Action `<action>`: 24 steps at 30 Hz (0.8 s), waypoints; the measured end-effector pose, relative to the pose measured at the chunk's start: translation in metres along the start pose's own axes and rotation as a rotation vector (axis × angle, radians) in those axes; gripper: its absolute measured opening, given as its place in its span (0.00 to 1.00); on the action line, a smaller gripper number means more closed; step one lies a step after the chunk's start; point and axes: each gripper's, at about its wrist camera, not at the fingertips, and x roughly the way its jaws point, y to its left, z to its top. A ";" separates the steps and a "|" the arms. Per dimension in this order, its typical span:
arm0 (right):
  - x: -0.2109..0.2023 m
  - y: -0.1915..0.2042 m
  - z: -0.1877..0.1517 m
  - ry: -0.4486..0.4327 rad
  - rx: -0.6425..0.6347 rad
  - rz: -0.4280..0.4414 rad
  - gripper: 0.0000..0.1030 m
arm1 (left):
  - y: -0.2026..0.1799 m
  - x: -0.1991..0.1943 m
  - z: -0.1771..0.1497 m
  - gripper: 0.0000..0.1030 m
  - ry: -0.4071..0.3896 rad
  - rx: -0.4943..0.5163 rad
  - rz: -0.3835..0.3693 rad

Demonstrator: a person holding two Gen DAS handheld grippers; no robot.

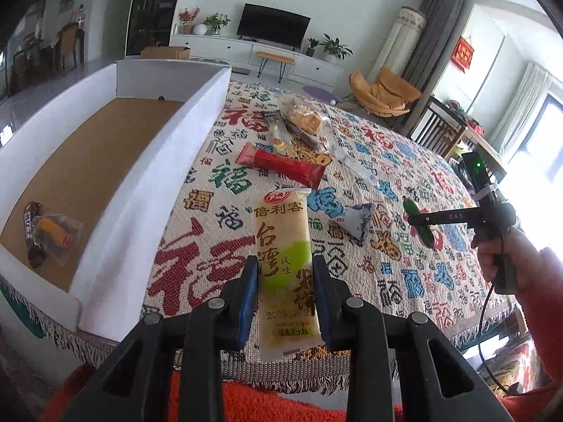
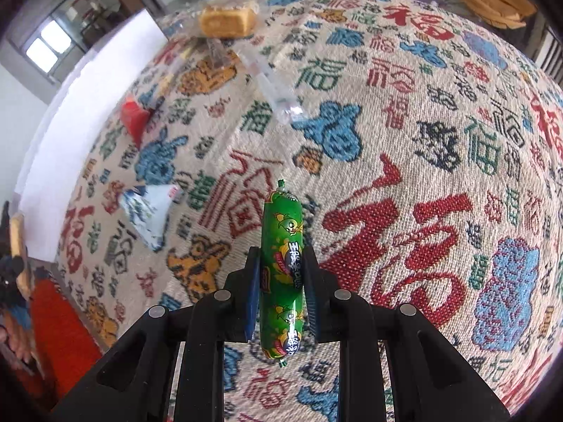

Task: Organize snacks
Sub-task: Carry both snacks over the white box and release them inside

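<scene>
My left gripper (image 1: 284,267) is shut on a pale yellow rice-cracker pack (image 1: 284,242), held above the patterned cloth near the table's front edge. My right gripper (image 2: 280,256) is shut on a green sausage stick (image 2: 282,246), held above the cloth; it also shows in the left wrist view (image 1: 420,223) at the right. A white box (image 1: 197,112) with a brown floor stands at the left and holds a dark bar and a yellow wrapped snack (image 1: 52,234). A red pack (image 1: 281,163), a cake pack (image 1: 304,117) and a blue-white triangular pack (image 1: 355,219) lie on the cloth.
The table wears a woven cloth (image 2: 404,176) with red, blue and green characters. A clear wrapper (image 2: 278,95) lies mid-table. The cake pack (image 2: 227,21) lies far back in the right wrist view, next to the white box wall (image 2: 91,105). A chair and TV stand lie beyond the table.
</scene>
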 end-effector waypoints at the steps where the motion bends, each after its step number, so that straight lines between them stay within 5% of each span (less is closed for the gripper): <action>1: -0.010 0.008 0.004 -0.027 -0.002 0.020 0.23 | 0.005 -0.008 0.006 0.28 -0.020 -0.009 0.000; 9: -0.077 0.157 0.085 -0.226 -0.184 0.289 0.23 | 0.080 -0.054 0.067 0.29 -0.118 -0.069 0.182; 16: -0.054 0.318 0.126 -0.256 -0.354 0.442 0.23 | 0.145 -0.050 0.087 0.29 -0.115 -0.138 0.366; 17: -0.042 0.332 0.129 -0.257 -0.359 0.456 0.25 | 0.149 -0.046 0.086 0.39 -0.117 -0.157 0.403; 18: -0.033 0.344 0.131 -0.257 -0.356 0.461 0.29 | 0.153 -0.041 0.082 0.66 -0.118 -0.178 0.437; 20: -0.017 0.356 0.131 -0.249 -0.345 0.456 0.65 | 0.154 -0.035 0.072 0.97 -0.157 -0.212 0.484; 24: -0.022 0.332 0.103 -0.317 -0.356 0.462 0.64 | 0.133 -0.027 0.043 0.97 -0.211 -0.192 0.457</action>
